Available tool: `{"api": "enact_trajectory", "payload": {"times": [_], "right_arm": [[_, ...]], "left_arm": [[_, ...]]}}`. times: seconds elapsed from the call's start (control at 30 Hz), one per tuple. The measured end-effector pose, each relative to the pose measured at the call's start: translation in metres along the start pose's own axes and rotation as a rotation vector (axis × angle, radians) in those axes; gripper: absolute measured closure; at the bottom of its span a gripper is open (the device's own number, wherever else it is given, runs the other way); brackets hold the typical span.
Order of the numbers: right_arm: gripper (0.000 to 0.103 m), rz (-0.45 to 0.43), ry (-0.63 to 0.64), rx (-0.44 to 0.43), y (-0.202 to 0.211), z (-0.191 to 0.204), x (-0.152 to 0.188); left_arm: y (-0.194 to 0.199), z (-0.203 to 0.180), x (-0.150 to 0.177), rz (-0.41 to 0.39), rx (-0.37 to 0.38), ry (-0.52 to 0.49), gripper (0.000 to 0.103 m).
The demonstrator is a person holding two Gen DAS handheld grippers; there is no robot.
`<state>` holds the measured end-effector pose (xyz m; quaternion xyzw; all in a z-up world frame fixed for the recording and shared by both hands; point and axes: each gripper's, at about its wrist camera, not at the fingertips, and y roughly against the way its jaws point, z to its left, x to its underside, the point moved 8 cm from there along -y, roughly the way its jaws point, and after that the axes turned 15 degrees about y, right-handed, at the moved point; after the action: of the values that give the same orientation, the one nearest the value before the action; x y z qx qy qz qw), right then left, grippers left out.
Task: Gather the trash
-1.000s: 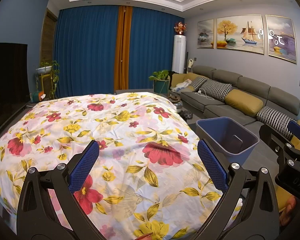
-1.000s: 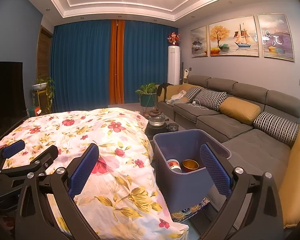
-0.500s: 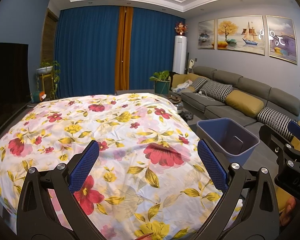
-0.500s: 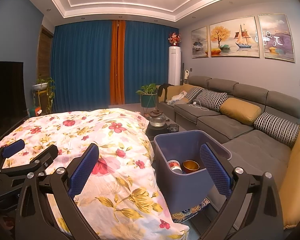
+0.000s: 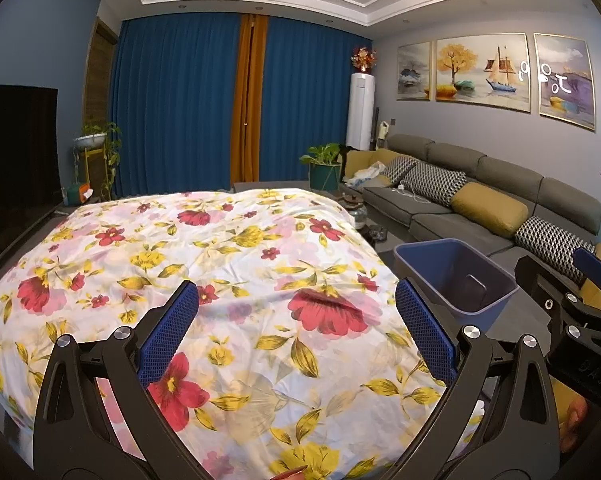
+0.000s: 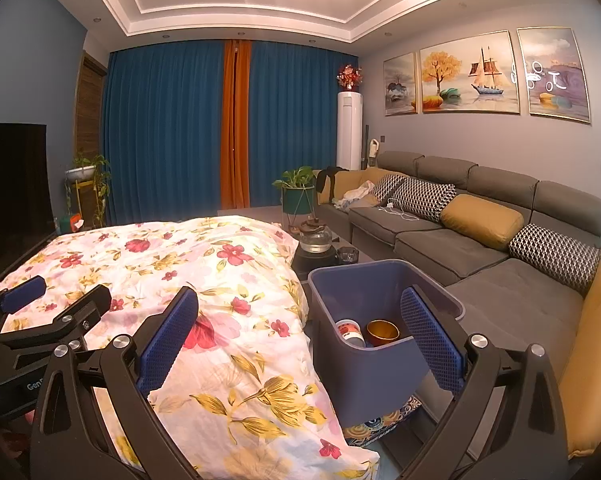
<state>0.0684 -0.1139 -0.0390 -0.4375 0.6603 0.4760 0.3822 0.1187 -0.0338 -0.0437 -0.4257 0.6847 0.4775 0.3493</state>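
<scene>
Nothing has shifted since a moment ago: both tools hang where they were, and the bin has not moved. The left tool [image 5: 296, 320] is spread wide with nothing between its blue, mesh-textured pads, poised over the floral cloth [image 5: 228, 272] covering the desk. The right tool [image 6: 300, 332] is just as wide apart and empty, above the cloth's right edge and the bin. The bin [image 6: 364, 368] is one smooth blue plastic tub with a flared rim, standing just beside the desk's right edge. Inside it lie two pieces of trash: a white cup with red print [image 6: 350, 332] on its side and a shiny gold round bowl [image 6: 382, 332], touching each other.
</scene>
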Motion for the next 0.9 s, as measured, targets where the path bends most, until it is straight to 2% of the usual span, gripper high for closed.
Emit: {"api": "enact_trajectory", "payload": {"times": [0.7,0.8,0.9], "right_arm": [[0.006,0.005,-0.004,-0.002,-0.0026,-0.0022,0.0026],[0.006,0.008,-0.006,-0.004,-0.0032,-0.0028,0.0036],[0.006,0.008,-0.008,-0.003,-0.0039,-0.0033,0.0051]], "left_arm": [[0.0015,-0.0002,0.0004,-0.006,-0.001,0.002,0.006],[0.0011,-0.001,0.002,-0.003,0.003,-0.01,0.02],[-0.0003,-0.0005,0.0033,0.001,0.001,-0.009,0.021]]}}
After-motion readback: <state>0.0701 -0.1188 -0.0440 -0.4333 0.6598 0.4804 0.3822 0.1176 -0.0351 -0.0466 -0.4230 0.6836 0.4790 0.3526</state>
